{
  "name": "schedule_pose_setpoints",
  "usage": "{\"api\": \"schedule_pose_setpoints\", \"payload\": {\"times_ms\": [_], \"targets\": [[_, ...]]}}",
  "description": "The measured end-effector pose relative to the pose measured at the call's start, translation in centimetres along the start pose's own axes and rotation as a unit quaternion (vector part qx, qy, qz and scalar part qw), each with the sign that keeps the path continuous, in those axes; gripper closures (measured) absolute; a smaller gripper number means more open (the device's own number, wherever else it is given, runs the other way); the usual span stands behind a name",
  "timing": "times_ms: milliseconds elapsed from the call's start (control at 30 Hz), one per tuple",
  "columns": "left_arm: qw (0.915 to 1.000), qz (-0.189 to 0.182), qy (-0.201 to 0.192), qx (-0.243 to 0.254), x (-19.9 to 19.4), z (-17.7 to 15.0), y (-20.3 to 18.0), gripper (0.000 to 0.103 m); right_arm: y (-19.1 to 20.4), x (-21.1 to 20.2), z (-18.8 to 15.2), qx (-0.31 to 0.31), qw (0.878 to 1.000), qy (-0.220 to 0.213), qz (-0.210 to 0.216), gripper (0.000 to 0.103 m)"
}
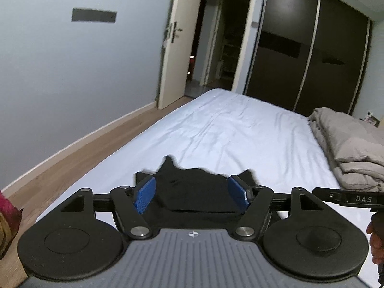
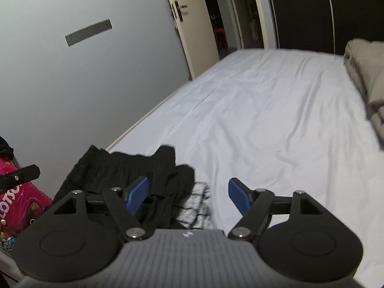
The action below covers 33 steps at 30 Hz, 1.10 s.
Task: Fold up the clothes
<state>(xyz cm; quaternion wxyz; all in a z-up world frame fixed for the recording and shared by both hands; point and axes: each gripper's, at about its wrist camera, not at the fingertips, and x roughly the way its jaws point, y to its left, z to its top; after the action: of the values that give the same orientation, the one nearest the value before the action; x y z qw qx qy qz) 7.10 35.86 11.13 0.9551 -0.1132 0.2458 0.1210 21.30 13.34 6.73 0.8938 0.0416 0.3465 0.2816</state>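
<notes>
Checked cloth (image 2: 195,204) only right view

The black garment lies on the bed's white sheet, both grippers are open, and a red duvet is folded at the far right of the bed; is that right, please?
Not quite: the duvet is grey-beige, not red, as the left wrist view shows. The rest holds: the black garment lies on the white sheet, and the left gripper and right gripper are both open.
</notes>
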Motion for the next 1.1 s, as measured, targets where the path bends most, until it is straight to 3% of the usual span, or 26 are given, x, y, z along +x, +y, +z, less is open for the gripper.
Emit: {"api": "schedule_pose_setpoints", "payload": {"times_ms": [233,500,767,1100], "targets": [[0.998,-0.047,-0.03,0.031,-4.2,1.0,-7.7,0.028,-2.3,-8.9,0.1,-0.024,0.998,-0.043,-0.032,0.019],[0.9889,-0.111,-0.037,0.091,-7.6,-1.1,-16.7,0.027,-5.4,-18.7,-1.6,-0.047,0.992,-0.08,-0.082,0.013],[0.9825,-0.154,-0.013,0.104,-9.2,-6.8,-23.0,0.022,-9.6,-24.4,-9.1,-0.052,0.979,-0.089,-0.174,0.009],[0.9779,-0.125,0.012,0.167,-7.0,-15.9,-27.5,0.021,-15.0,-24.7,-18.9,0.019,0.971,-0.054,-0.231,0.009]]}}
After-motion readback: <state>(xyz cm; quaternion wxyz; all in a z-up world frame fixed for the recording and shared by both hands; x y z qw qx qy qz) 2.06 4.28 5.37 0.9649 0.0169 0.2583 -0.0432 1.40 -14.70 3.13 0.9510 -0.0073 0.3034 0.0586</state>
